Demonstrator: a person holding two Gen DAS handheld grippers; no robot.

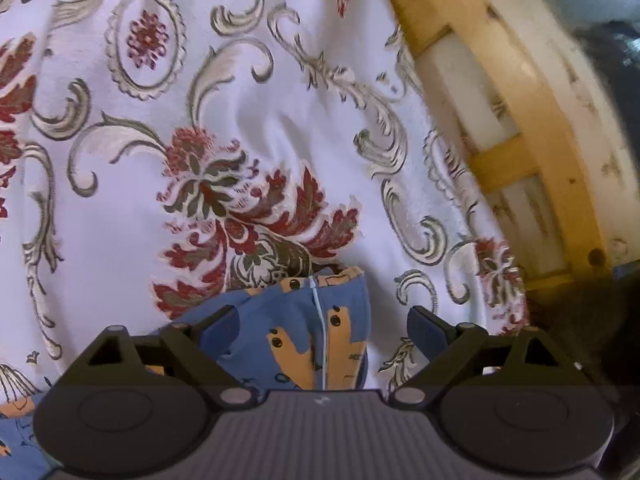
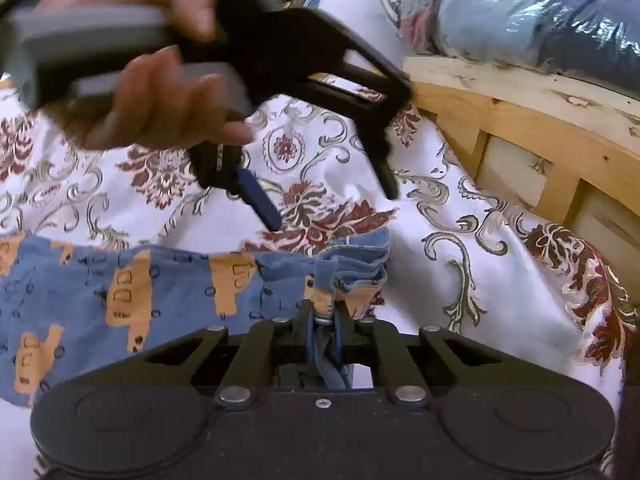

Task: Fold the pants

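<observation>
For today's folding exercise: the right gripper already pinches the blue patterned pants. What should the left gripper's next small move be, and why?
Probably lower the open left gripper onto the blue cotton pants with orange patches and close. It hovers above their edge with its jaws apart, while the right gripper is clamped on a bunched end; a second grip seems needed to lift the pants off the white floral bedspread.

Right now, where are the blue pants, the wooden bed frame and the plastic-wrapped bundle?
blue pants (image 2: 120,292): right wrist view, on the flat printed fabric.
wooden bed frame (image 2: 520,116): right wrist view, on the curved top rail.
plastic-wrapped bundle (image 2: 540,12): right wrist view, on its shiny wrapping.
</observation>
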